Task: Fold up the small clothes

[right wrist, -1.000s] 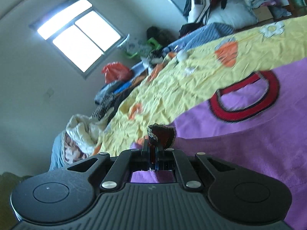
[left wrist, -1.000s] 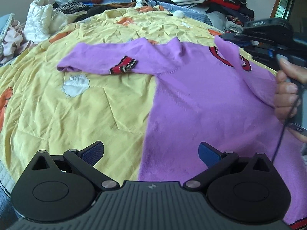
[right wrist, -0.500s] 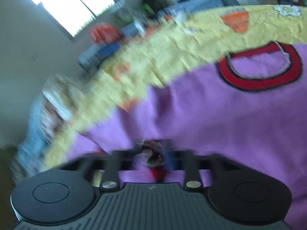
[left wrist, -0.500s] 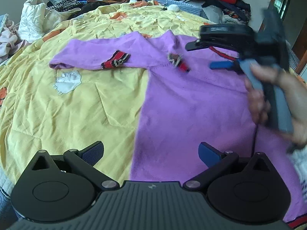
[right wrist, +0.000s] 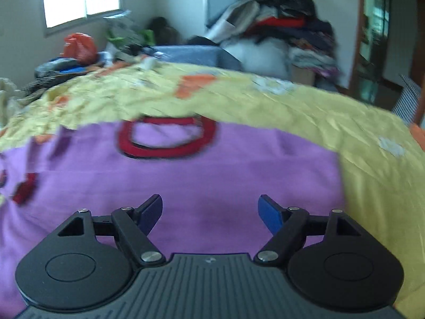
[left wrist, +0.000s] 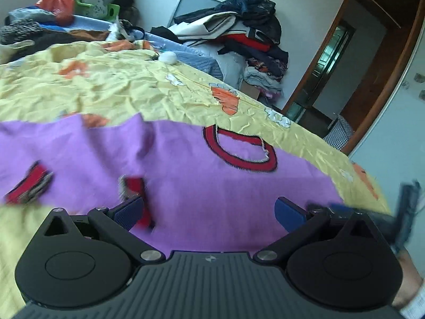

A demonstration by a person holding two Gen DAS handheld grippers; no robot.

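A purple shirt [left wrist: 212, 180] with a red collar [left wrist: 239, 151] lies spread on the yellow bed cover. Two red sleeve cuffs [left wrist: 29, 186] [left wrist: 135, 186] rest at its left, the nearer one folded onto the body. My left gripper [left wrist: 208, 208] hovers open over the shirt's middle, nothing between its pads. My right gripper [right wrist: 210, 206] hangs over the shirt [right wrist: 212, 175] below the collar [right wrist: 167, 138]; its jaws are closing from wide, with nothing between them. Its blurred body [left wrist: 406, 212] shows at the right edge of the left wrist view.
The yellow bed cover [left wrist: 119, 93] runs out around the shirt. A tall heap of clothes [left wrist: 247, 34] stands behind the bed, an orange bag [left wrist: 57, 0] at the far left, and a brown door frame [left wrist: 358, 79] at the right.
My right gripper let go of the red cuff, which now lies on the shirt, and swung right and down. My left gripper turned right, from the sleeve towards the collar.
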